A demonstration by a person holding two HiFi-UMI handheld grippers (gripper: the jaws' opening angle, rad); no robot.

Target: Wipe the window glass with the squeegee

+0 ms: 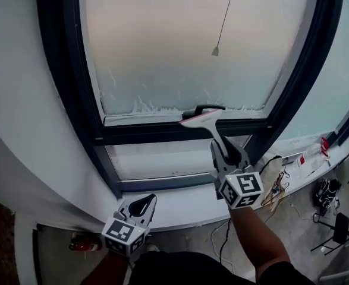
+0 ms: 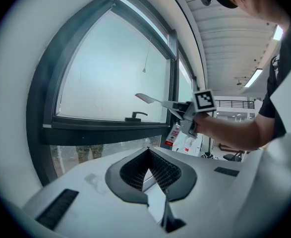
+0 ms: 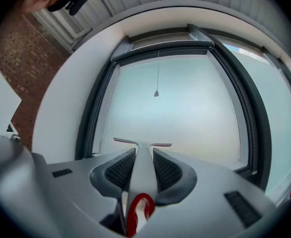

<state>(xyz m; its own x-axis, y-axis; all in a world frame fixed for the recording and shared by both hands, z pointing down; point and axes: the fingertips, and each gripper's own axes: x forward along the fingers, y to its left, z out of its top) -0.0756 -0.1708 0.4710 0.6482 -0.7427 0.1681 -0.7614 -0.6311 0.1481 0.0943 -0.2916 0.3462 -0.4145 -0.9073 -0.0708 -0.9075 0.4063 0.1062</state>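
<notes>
Right tongs (image 1: 220, 150) clamp squeegee (image 1: 201, 121), blade off glass (image 1: 180, 46), mid-frame; left tongs (image 1: 143, 205) closed, empty. Approach step; next, likely: press blade flat, upper frame.

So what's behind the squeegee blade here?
Behind it are the black window handle and the frame's crossbar, with hazy window glass above. The squeegee, gripped by the right gripper, hides that handle's lower part.

Right claw (image 1: 220, 147) raised, clamped shut; left claw (image 1: 144, 203) low, jaws together.
</notes>
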